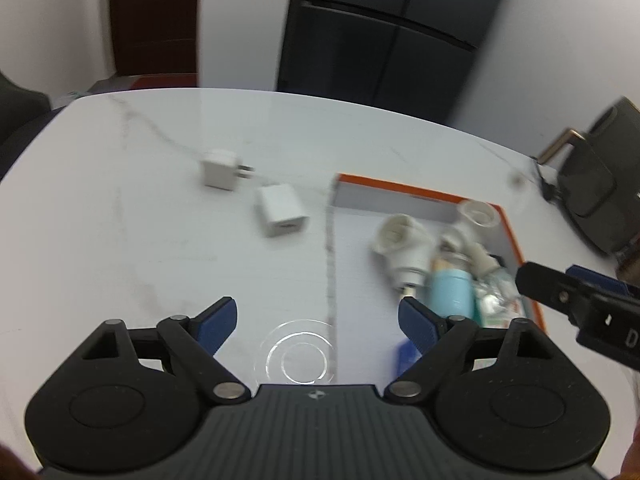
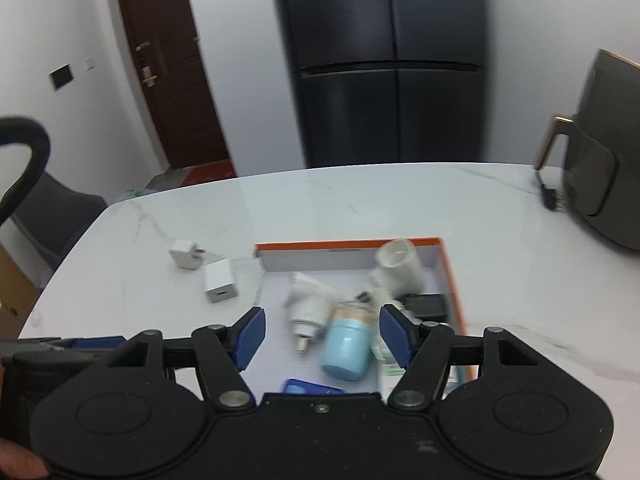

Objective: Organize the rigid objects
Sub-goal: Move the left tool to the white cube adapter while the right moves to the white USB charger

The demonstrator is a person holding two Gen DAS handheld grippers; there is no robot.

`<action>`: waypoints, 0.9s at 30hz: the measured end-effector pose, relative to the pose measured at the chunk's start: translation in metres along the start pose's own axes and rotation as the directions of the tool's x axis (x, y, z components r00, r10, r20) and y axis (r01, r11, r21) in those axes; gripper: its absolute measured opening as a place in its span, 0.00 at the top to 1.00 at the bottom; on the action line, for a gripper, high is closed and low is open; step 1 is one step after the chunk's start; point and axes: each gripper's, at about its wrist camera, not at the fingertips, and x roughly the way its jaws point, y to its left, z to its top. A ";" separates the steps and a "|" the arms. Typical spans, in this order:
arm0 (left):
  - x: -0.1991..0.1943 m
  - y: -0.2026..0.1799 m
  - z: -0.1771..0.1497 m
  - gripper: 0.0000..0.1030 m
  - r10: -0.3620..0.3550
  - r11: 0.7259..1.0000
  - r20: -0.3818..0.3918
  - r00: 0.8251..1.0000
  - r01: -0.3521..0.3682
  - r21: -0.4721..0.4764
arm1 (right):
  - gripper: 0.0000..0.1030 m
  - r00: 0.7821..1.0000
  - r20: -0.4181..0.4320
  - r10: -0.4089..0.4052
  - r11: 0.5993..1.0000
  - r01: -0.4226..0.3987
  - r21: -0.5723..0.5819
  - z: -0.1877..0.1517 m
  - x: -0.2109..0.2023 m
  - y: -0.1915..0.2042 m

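Observation:
An orange-rimmed box point(image 1: 416, 190) point(image 2: 352, 245) on the white table holds white lamp-socket adapters point(image 1: 404, 248) point(image 2: 310, 306), a light blue canister point(image 1: 450, 290) point(image 2: 347, 346) and other small items. Two white chargers lie on the table left of the box: one with prongs point(image 1: 219, 169) point(image 2: 185, 254), one plain cube point(image 1: 281, 210) point(image 2: 220, 280). My left gripper point(image 1: 318, 322) is open and empty, above the table by the box's left wall. My right gripper point(image 2: 322, 338) is open and empty, above the box over the blue canister.
A dark fridge point(image 2: 388, 60) and brown door point(image 2: 168, 60) stand behind the table. A dark air fryer point(image 2: 604, 152) sits at the table's right end. A grey chair point(image 2: 48, 216) is at the left. The right gripper shows at the left wrist view's right edge point(image 1: 584, 304).

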 end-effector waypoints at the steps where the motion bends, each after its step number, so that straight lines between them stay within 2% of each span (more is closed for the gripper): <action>1: -0.001 0.006 0.002 0.12 0.008 1.000 0.002 1.000 -0.008 -0.008 | 0.26 1.000 -0.002 0.010 1.000 -0.010 -0.007 0.000 0.002 0.006; 9: -0.003 0.042 0.012 0.11 0.046 0.999 0.002 0.999 -0.046 -0.024 | 0.26 0.998 -0.019 0.053 0.998 -0.054 -0.039 0.003 0.016 0.043; 27: 0.019 0.082 0.032 0.08 0.045 0.999 -0.031 0.998 -0.045 0.025 | 0.23 0.997 -0.058 0.047 0.998 -0.050 -0.043 0.003 0.049 0.083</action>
